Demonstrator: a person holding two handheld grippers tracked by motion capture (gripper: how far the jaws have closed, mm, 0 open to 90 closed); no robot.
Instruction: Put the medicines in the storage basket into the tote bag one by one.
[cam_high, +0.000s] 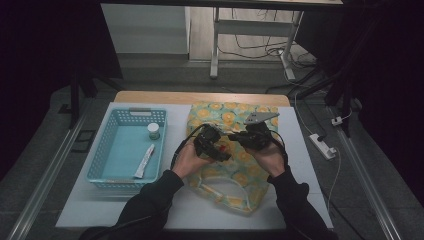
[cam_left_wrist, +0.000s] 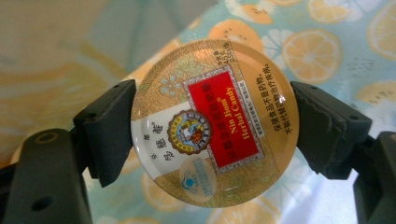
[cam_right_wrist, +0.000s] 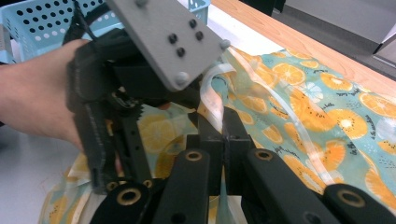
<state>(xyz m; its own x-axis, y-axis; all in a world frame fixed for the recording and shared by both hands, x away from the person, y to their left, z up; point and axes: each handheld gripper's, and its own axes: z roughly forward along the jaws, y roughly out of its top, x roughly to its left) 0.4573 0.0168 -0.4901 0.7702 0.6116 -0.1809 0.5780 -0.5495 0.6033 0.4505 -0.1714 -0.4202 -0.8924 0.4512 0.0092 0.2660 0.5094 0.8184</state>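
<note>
Here the left tool (cam_left_wrist: 212, 123) is pinching a round candy tin (cam_left_wrist: 214, 122) flat by its rim, hovering above the fruit-print bag (cam_high: 231, 120); the right tool (cam_right_wrist: 224, 135), at its 3 o'clock, is clamping the bag's clear edge (cam_right_wrist: 219, 93). Probably the tin is heading into the bag's mouth between them; the left hand is nearer.

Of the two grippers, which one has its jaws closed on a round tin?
The left gripper: its jaws clamp the round herbal candy tin by its rim. The right gripper pinches the clear handle of the orange-print bag instead.

place: lab or test room | cues: dark curtains (cam_high: 45, 60) both sides; power strip (cam_high: 323, 145) right; cables (cam_high: 260, 47) top centre
</note>
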